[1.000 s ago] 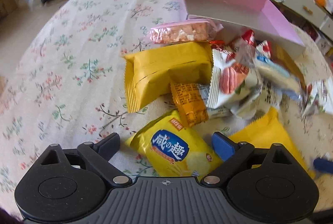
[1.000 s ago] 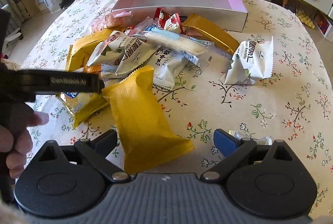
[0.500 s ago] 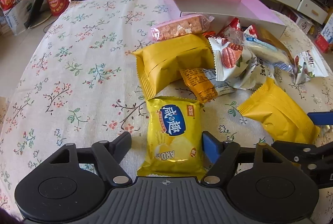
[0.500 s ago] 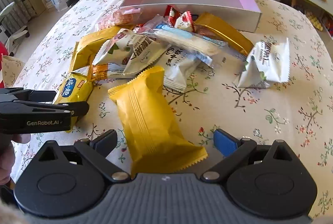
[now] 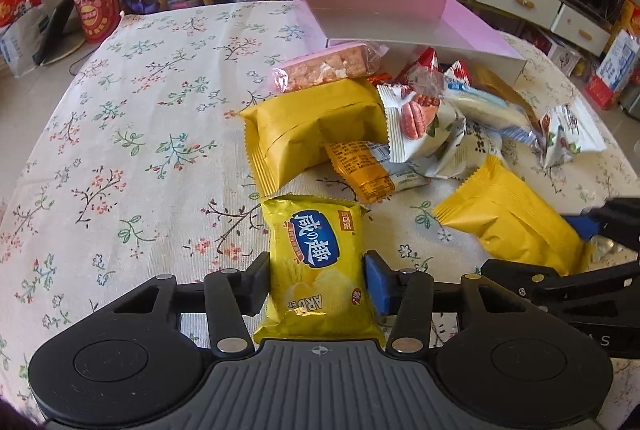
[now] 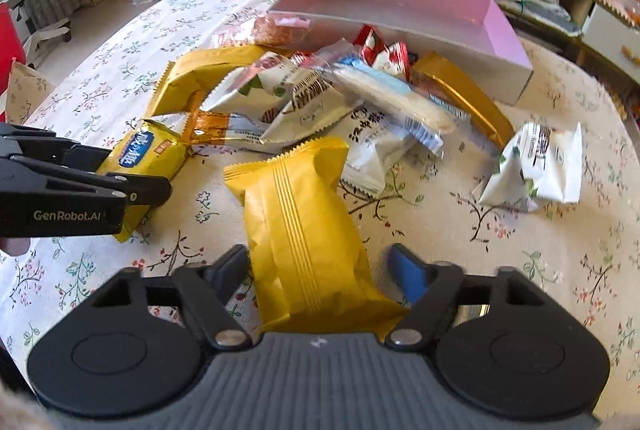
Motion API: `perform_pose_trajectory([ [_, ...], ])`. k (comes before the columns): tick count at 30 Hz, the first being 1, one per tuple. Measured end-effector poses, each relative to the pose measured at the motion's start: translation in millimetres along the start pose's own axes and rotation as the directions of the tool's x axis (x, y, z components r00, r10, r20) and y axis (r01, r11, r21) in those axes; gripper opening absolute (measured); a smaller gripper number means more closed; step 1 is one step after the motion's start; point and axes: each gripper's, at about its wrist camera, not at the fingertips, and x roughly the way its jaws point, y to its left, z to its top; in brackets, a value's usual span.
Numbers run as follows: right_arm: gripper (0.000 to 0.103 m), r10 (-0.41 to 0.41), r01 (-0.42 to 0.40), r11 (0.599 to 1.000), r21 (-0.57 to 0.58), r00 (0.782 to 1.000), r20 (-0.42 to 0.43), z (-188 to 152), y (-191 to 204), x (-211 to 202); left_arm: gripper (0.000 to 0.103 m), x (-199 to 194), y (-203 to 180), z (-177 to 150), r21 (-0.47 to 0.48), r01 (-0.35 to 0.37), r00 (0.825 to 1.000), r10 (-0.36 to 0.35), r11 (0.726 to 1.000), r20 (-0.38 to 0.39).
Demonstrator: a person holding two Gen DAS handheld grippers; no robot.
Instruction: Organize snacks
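Observation:
My left gripper (image 5: 316, 280) is shut on a yellow chip packet with a blue label (image 5: 318, 270), both pads pressing its sides; the packet also shows in the right wrist view (image 6: 140, 160). My right gripper (image 6: 320, 270) straddles a plain yellow packet (image 6: 304, 226); its left pad touches the packet, a gap stays at the blue right pad (image 6: 408, 272). That packet shows in the left wrist view (image 5: 516, 226). A pile of snack packets (image 5: 404, 122) lies in front of an empty pink box (image 5: 404, 18).
A floral tablecloth (image 5: 140, 150) covers the round table. A white packet (image 6: 536, 166) lies apart on the right. Drawers, shelves and bags stand beyond the table's far edge.
My left gripper has closed on the chip packet, which turned lengthwise between the pads. My right gripper has narrowed around the plain yellow packet and moved closer to it.

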Motion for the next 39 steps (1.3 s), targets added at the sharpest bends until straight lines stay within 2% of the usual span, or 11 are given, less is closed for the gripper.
perform_pose_trajectory([
  [3, 0.043, 0.015, -0.015, 1.0, 0.007, 1.0, 0.005, 2, -1, -3, 0.04, -4, 0, 2, -0.006, 0.001, 1.0, -0.001, 1.0, 0.012],
  [8, 0.038, 0.04, -0.04, 0.999, 0.029, 0.999, 0.009, 5, -2, -7, 0.036, -8, 1, 5, -0.016, 0.008, 1.0, -0.007, 1.0, 0.017],
  [11, 0.038, 0.043, -0.044, 0.999, 0.025, 0.999, 0.019, 5, 0, -11, 0.032, -11, 1, 6, -0.022, 0.018, 1.0, -0.018, 1.0, 0.021],
  [16, 0.038, 0.052, -0.053, 0.998, 0.032, 0.998, 0.038, 6, 1, -20, 0.019, -20, 0, 10, -0.02, 0.054, 0.998, -0.053, 0.998, 0.04],
  [24, 0.038, 0.064, -0.067, 0.995, 0.076, 0.997, 0.045, 9, -6, -25, 0.016, -23, 0, 12, -0.047, 0.089, 0.995, -0.087, 0.995, 0.04],
  [39, 0.038, 0.063, -0.078, 0.989, 0.129, 0.991, 0.118, 25, -23, -45, 0.015, -52, -5, 34, -0.066, 0.136, 0.982, -0.126, 0.988, 0.139],
])
